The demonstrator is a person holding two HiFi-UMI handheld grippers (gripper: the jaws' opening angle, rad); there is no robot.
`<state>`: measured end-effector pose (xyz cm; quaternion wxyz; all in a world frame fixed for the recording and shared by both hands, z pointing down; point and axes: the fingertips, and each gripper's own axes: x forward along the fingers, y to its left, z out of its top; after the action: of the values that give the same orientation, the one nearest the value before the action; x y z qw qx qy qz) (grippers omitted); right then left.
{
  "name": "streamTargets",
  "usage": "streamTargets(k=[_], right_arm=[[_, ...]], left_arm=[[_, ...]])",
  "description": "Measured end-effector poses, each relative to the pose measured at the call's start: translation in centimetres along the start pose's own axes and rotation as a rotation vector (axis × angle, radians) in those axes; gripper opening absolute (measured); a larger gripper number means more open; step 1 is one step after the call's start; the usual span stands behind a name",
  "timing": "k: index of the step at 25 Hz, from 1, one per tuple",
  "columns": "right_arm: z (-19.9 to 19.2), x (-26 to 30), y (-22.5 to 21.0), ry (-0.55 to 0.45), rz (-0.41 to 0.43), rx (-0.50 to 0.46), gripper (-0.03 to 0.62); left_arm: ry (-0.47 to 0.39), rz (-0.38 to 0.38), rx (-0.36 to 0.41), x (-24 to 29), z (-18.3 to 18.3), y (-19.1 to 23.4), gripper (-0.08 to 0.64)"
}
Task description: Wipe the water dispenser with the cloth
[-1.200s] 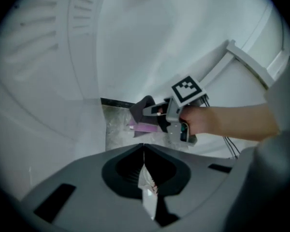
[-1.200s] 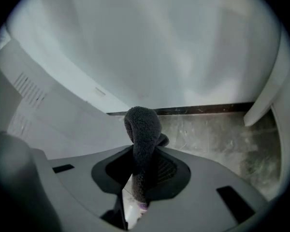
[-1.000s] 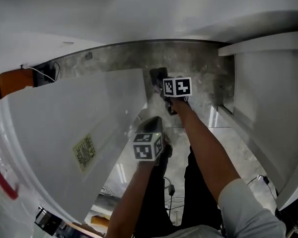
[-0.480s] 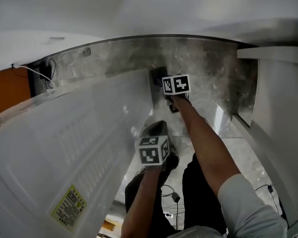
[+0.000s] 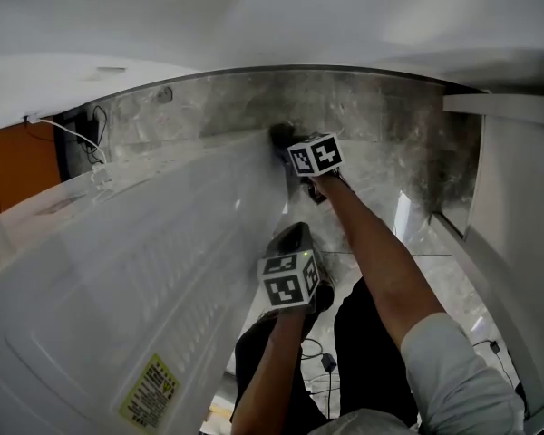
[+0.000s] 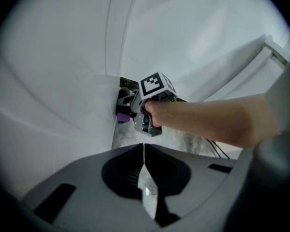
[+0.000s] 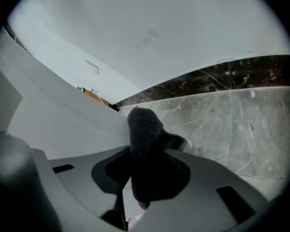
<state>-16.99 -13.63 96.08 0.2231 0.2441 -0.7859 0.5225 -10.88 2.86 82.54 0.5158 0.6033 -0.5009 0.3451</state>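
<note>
The water dispenser (image 5: 136,279) has a smooth white plastic shell with a soft sheen. One panel is moulded in fine ribs, and the yellow label (image 5: 151,390) on it looks like glossy paper. The cloth (image 7: 144,129) is dark, thick and fuzzy, like fleece. The floor (image 7: 232,124) is grey veined stone, polished enough to mirror light. The left gripper (image 6: 143,146) and right gripper (image 7: 146,151) are matt grey plastic. The sleeve (image 5: 453,370) is plain pale fabric.
</note>
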Motion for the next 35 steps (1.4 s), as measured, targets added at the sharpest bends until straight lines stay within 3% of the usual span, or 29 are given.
streamTargets(k=[8,14,22,28,31,35], right_arm=[[2.9,-4.3,5.7,-0.045,0.068,-0.029,0.083],[5.5,-8.5,11.0,-0.106,0.081,-0.094,0.080],[8.4,-15.5,18.7,-0.197,0.155,-0.186,0.077],[6.4,-18.9,23.4,-0.205,0.237,-0.133,0.074],[3.7,-18.4,23.4,-0.128,0.227,-0.158,0.072],[-0.3,-15.3,20.2,0.001,0.170,-0.164,0.072]], left_arm=[[0.006,-0.012,-0.010,-4.9,-1.5,-1.7,0.018],[0.031,0.048,-0.003,-8.4,-2.5,-1.9,0.017],[0.012,0.063,-0.044,-11.9,-1.8,-1.8,0.018],[0.045,0.064,-0.099,-12.9,-3.5,-2.2,0.018],[0.046,0.071,-0.103,-12.8,-3.5,-2.1,0.018],[0.054,0.075,-0.135,-12.4,-3.9,-2.0,0.018]])
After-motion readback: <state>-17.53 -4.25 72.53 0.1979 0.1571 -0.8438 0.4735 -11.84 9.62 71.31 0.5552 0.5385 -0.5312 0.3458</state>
